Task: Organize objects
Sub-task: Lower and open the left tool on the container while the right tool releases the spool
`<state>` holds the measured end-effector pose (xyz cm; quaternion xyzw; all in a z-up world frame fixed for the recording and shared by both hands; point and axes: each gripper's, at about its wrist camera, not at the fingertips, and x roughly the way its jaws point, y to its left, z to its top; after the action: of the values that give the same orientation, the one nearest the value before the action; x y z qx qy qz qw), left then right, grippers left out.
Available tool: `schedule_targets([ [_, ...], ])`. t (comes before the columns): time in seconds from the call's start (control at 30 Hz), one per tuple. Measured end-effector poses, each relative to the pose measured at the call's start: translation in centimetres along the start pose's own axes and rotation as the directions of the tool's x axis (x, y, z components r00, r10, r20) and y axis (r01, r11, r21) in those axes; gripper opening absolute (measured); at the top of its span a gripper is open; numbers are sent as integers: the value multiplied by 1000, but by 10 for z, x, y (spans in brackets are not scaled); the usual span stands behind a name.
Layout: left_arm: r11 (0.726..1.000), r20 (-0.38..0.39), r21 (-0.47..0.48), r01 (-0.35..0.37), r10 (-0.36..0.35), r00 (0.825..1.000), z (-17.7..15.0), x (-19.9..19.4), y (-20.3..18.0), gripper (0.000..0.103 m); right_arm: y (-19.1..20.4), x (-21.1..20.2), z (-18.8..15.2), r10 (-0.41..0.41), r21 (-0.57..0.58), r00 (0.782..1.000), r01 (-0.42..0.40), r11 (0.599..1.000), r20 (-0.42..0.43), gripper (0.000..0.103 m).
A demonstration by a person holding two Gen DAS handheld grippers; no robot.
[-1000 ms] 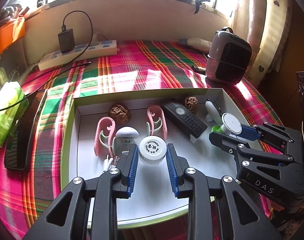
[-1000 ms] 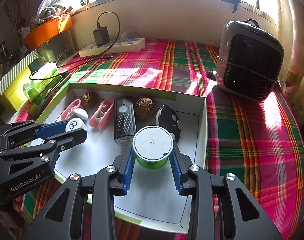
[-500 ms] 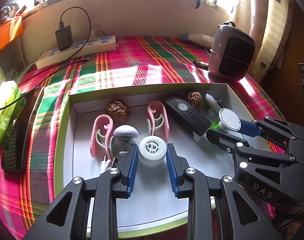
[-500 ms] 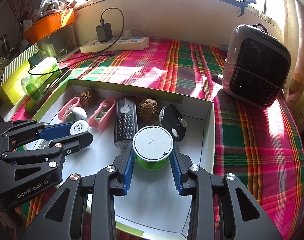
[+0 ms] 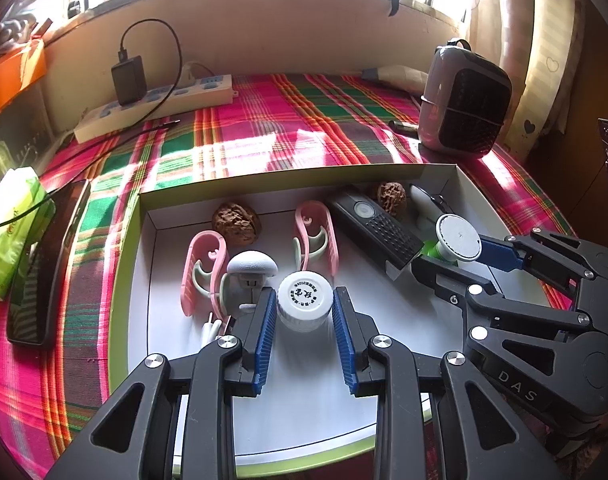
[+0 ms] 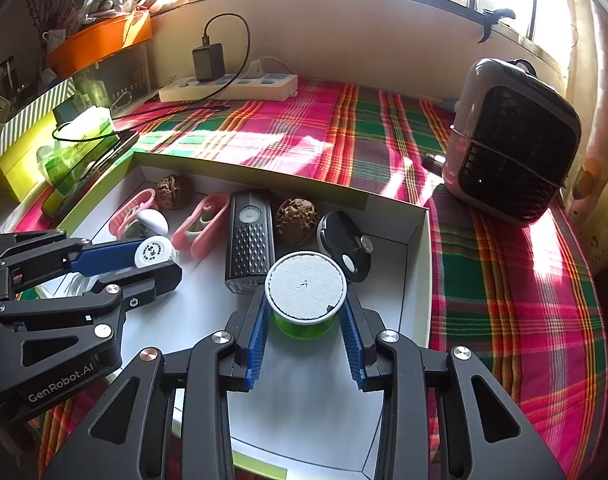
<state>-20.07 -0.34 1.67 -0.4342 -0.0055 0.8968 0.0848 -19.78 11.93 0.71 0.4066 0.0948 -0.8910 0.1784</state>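
My left gripper (image 5: 304, 294) is shut on a small white bottle (image 5: 304, 308) with a printed cap, near the left middle of a shallow white box (image 5: 140, 240). My right gripper (image 6: 304, 300) is shut on a green jar with a white lid (image 6: 305, 286), toward the box's right side. Each gripper shows in the other's view: the right one (image 5: 449, 256) with the jar (image 5: 457, 236), the left one (image 6: 160, 260) with the bottle (image 6: 154, 251). Whether bottle or jar touches the box floor I cannot tell.
In the box lie two walnuts (image 5: 236, 222) (image 5: 391, 196), two pink clips (image 5: 204, 268) (image 5: 315, 236), a black remote-like device (image 5: 377, 228), a white mushroom-shaped piece (image 5: 252, 266) and a black round item (image 6: 343, 246). On the plaid cloth: heater (image 5: 461, 100), power strip (image 5: 156, 100), phone (image 5: 48, 260).
Both grippers keep the same hold on bottle and jar. The two views have shifted only slightly; nothing in the box has moved.
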Motion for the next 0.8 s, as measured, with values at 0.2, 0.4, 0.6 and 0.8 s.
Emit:
schedule_targets([
  [0.2,1000,1,17,-19,19,1000,-1,0,-2,27,0,0,0,6,3,1000,-6,1000,2,35],
  [0.4,999,-1,25,-27,27,1000,-2,-1,-4,34,0,-1,-1,20,6,1000,-20,1000,3,36],
  [0.6,999,-4,25,-31,31,1000,-2,-1,-5,36,0,-3,-1,22,18,1000,-23,1000,8,39],
  [0.8,999,-8,21,-39,39,999,-3,-2,-5,37,0,-5,-3,23,34,1000,-23,999,8,40],
])
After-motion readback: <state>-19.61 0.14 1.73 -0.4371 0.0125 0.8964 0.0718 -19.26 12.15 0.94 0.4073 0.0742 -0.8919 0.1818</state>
